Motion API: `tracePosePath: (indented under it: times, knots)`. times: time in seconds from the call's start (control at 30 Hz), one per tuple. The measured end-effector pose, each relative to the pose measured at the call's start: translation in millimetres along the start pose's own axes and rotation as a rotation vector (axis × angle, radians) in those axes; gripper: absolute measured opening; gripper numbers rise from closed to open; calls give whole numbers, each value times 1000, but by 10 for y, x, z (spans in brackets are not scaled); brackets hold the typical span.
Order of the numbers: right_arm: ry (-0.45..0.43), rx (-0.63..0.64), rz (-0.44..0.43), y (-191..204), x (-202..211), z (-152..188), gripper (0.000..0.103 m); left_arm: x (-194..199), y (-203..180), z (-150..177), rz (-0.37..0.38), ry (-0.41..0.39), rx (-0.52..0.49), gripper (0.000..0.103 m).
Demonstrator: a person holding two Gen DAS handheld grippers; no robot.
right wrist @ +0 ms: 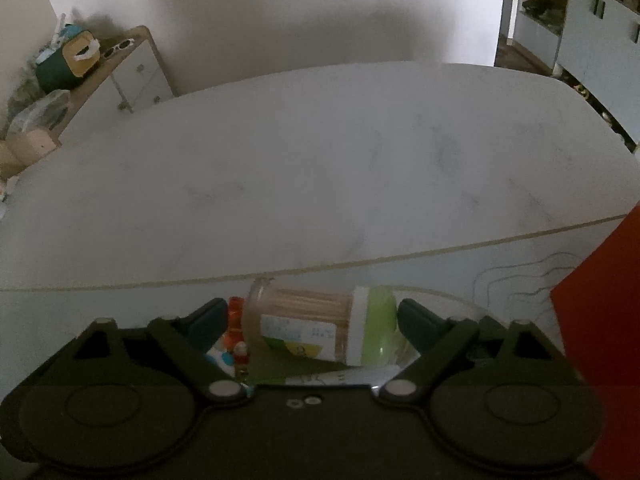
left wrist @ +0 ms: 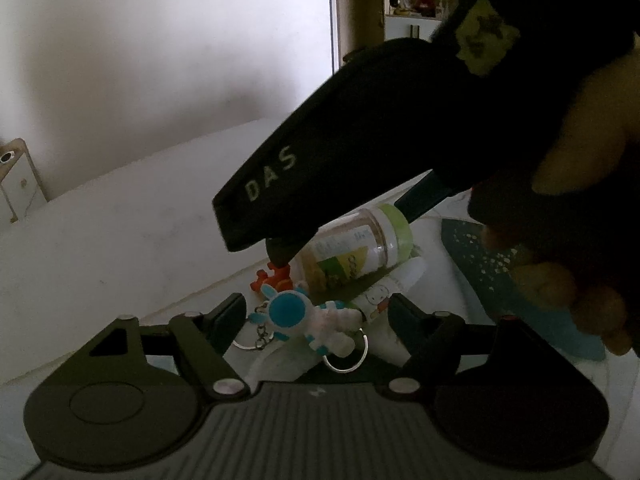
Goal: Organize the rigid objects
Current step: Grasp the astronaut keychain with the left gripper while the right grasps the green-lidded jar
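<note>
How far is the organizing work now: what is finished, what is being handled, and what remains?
Nothing looks sorted yet. The toothpick jar lies on its side between the open right tongs, not yet gripped. The astronaut keychain, a small white bottle and a red toy lie clustered before the open left tongs, so all remain.

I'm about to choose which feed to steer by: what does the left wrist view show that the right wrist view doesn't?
Only the left wrist view shows the white-and-blue astronaut keychain figure whole, the small white tube with a rabbit drawing, the teal speckled cloth, and the right hand-held gripper from outside. Only the right wrist view shows the red flat panel and the far cabinet. Both share the clear toothpick jar with a green lid, lying on its side.
</note>
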State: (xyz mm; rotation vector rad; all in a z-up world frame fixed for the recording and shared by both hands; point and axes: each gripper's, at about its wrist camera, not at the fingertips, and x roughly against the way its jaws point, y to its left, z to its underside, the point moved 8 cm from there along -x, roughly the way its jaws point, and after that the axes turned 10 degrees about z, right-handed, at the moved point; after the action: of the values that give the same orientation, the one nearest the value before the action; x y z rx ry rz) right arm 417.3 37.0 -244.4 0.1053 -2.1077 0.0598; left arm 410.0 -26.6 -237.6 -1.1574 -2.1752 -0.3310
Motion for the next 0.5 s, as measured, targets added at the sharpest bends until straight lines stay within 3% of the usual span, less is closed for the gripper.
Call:
tracePosePath:
  times: [0.1,0.4,0.5]
  knots:
    - [9,-2,16,9,-40,-21,88,0,6,3,-4,1,6,74]
    - [3,-8,26,12,-68,-20,85,57,0,6,-2,-3,6,53]
    - [3,-15,26,-19,-58,-13,85,86,-59,2,-5,-1,3,53]
